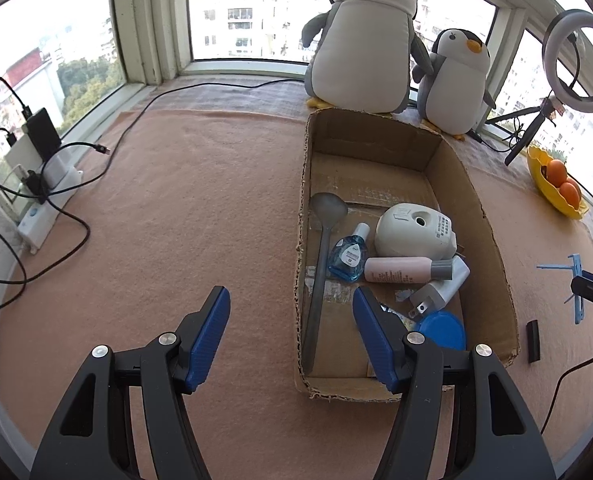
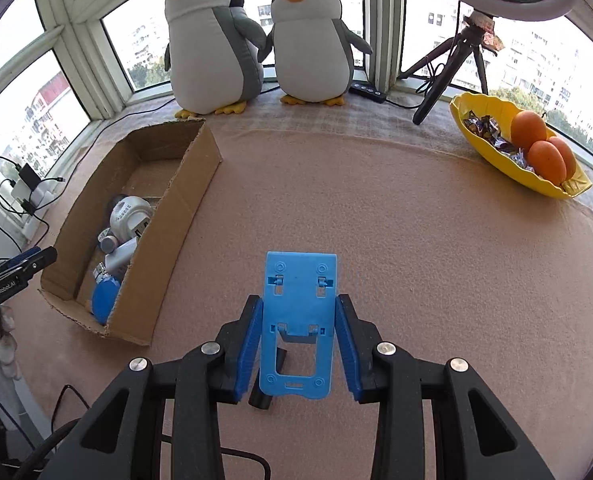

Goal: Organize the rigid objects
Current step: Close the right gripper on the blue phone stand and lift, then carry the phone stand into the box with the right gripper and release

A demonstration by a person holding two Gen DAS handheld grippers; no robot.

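A flat blue plastic stand point(image 2: 296, 320) is sitting clamped by its side edges, hanging above the pink mat. A small black piece point(image 2: 262, 398) is lying beneath it. The open cardboard box point(image 1: 492, 240) is holding a spoon point(image 1: 322, 248), bottles, charger and blue lid point(image 1: 442, 330).

Two grey-and-white plush penguins point(image 2: 212, 40) stand side by side at the window. Right of them, a white ring light on a black tripod point(image 2: 462, 60). A yellow plastic dish point(image 2: 480, 140) holds three oranges point(image 2: 528, 128) and wrapped sweets. Black cables and chargers point(image 1: 36, 148) sit far left.
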